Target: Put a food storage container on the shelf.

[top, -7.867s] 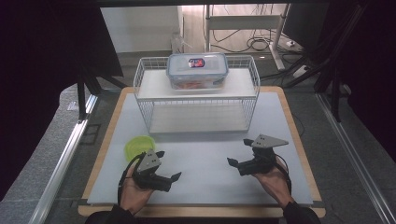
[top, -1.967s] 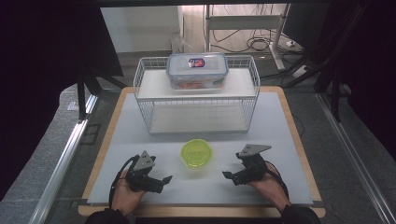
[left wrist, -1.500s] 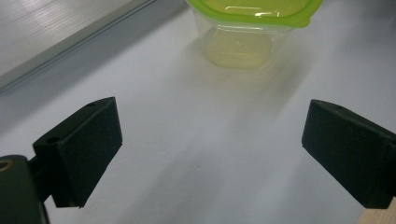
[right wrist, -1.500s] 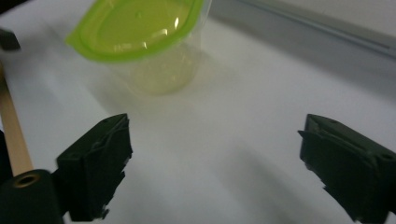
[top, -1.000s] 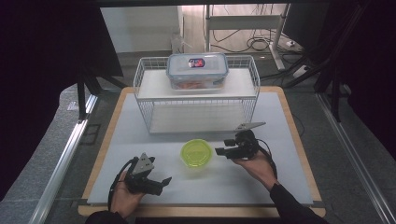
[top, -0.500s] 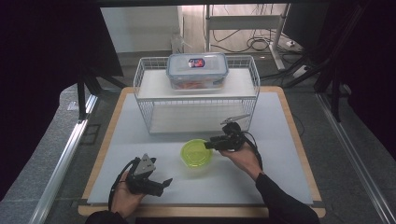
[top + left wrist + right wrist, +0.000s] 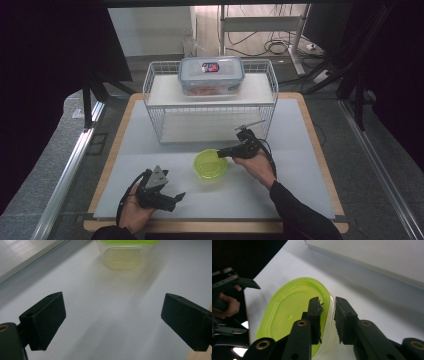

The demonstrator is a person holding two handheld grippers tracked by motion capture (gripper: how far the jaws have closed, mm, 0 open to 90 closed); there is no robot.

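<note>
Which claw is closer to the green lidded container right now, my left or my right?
Right. The right claw is at the green-lidded container, its jaws straddling the rim on the far right side. The left claw sits apart from it, open, nearer the table's front edge.

The middle of the table [image 7: 150, 150] is taken up by a green-lidded tub [image 7: 211, 165], whose near-right rim is straddled by the narrowly parted jaws of the right gripper [image 7: 223, 152]. Passage beyond it is barred by a wire rack [image 7: 210, 107] with a lidded box [image 7: 211, 75] on top. Open white surface is left between the tub and the wide-spread left gripper [image 7: 176, 198], and along the table's left and right sides.
</note>
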